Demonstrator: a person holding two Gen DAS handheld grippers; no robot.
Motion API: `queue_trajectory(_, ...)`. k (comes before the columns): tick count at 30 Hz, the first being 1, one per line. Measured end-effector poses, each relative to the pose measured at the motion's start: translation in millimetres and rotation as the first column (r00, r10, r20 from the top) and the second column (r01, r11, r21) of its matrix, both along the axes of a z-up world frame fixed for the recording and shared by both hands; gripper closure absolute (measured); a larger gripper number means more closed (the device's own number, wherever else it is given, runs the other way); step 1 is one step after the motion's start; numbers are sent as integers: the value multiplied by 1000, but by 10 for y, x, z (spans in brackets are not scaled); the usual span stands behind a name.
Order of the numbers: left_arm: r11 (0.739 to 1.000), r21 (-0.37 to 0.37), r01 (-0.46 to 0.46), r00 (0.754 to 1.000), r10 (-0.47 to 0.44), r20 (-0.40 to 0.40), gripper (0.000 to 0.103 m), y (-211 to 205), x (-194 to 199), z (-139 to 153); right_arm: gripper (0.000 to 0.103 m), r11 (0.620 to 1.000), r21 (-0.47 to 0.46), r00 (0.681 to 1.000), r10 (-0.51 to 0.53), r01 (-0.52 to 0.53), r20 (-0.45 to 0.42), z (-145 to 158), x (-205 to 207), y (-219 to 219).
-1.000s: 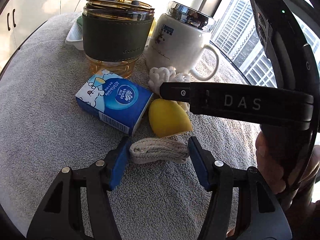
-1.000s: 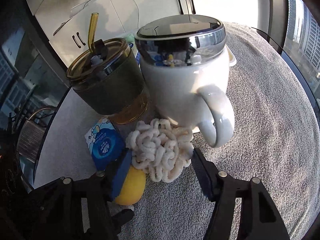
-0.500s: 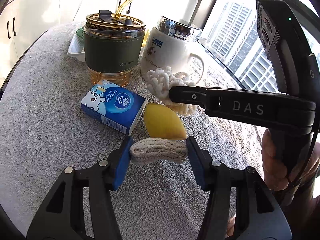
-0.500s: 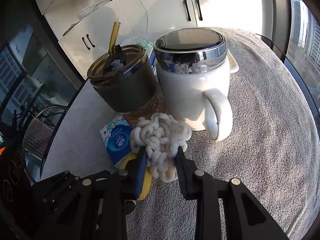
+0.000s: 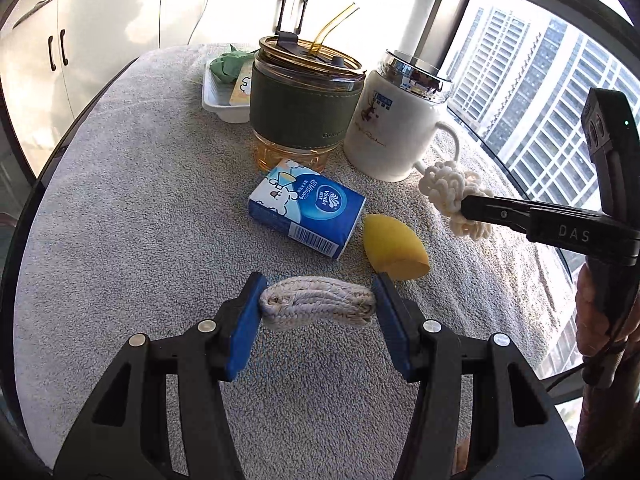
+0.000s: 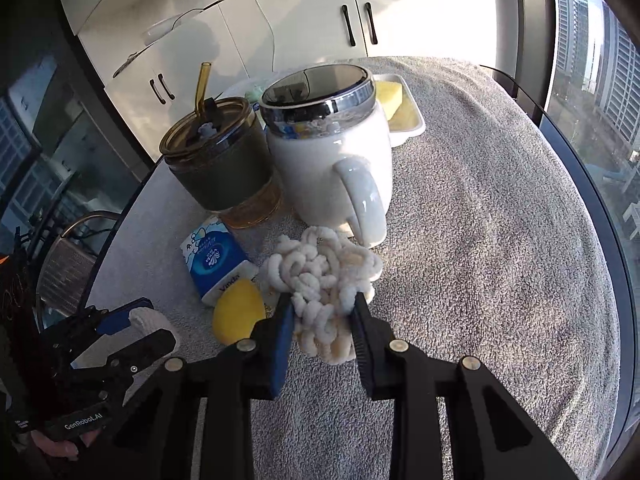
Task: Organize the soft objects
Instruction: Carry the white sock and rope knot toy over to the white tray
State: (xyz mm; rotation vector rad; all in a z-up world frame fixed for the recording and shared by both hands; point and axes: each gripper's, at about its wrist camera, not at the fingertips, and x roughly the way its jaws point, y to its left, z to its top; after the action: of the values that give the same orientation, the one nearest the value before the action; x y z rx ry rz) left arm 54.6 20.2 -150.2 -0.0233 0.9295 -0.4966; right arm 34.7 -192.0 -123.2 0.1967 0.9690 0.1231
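My left gripper (image 5: 318, 304) is shut on a flat coiled rope pad (image 5: 318, 307) and holds it above the grey towel (image 5: 132, 216). My right gripper (image 6: 320, 316) is shut on a cream knotted yarn bundle (image 6: 320, 276), lifted in front of the white mug (image 6: 332, 172); the bundle also shows in the left wrist view (image 5: 452, 196). A yellow egg-shaped sponge (image 5: 394, 254) and a blue tissue pack (image 5: 308, 212) lie on the towel between the grippers. The left gripper (image 6: 132, 328) appears at the lower left of the right wrist view.
A green-sleeved amber tumbler with a straw (image 5: 302, 108) and the white lidded mug (image 5: 396, 120) stand at the back. A white tray (image 5: 218, 100) behind them holds a green item and a yellow sponge (image 6: 390, 96). The table edge and window lie to the right.
Both grippers have pulled back and risen with their loads. The right gripper closed on the yarn bundle and lifted it away from the mug's base.
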Motion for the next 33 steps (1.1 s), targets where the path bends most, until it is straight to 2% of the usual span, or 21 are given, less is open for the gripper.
queue_trajectory(10,998,38,-60,998,59,14,51,258,77,-12,73,996,-59,997,-66,65,-29,-22,-115,-274)
queue_trajectory(18,987,67,-146,989,145,26,51,548,249,27,73,988,-104,992,-120,116,-30,0,-171,-515)
queue_trajectory(33,948,120,-296,954,287,83,51,1013,896,134,73,958,-176,974,-226,226,19,164,191,-1149)
